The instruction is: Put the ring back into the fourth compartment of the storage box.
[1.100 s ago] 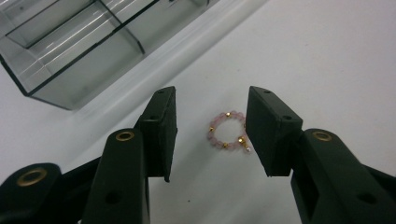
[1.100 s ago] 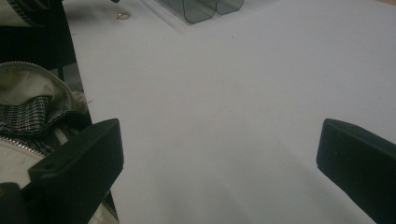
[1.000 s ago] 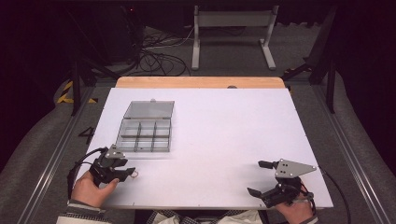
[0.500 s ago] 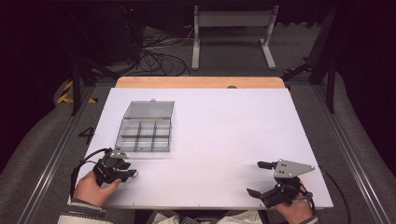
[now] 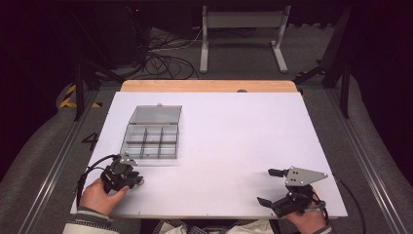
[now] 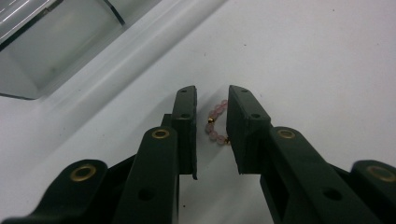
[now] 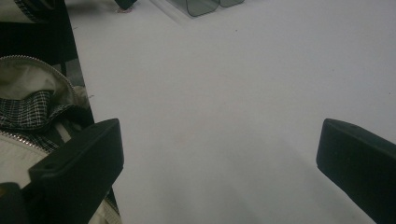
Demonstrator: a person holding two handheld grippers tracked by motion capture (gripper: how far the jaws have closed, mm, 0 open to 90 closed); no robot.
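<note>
A short string of pink beads [image 6: 215,123] with small gold spacers lies on the white table top [image 5: 234,146]. My left gripper [image 6: 212,93] points down at it, and its jaws have just been closing around it. A narrow gap remains, with the beads between the pads and close against one pad; no squeeze shows. From above, the left gripper [image 5: 138,182] sits near the table's front left, just in front of a clear compartment box [image 5: 151,141]. My right gripper [image 5: 265,185] rests at the front right, jaws wide apart with nothing between them [image 7: 219,140].
The clear box stands with its lid [image 5: 156,114] folded back, and its compartments look empty. Its corner [image 6: 46,51] lies close to the left jaws. A wooden strip [image 5: 209,86] runs along the far edge. Cables and a metal stand lie on the floor beyond. A jacket [image 7: 32,107] hangs at the near edge.
The left gripper's jaws have drawn closer together, and the hand has barely shifted. The right gripper has stayed where it was.
</note>
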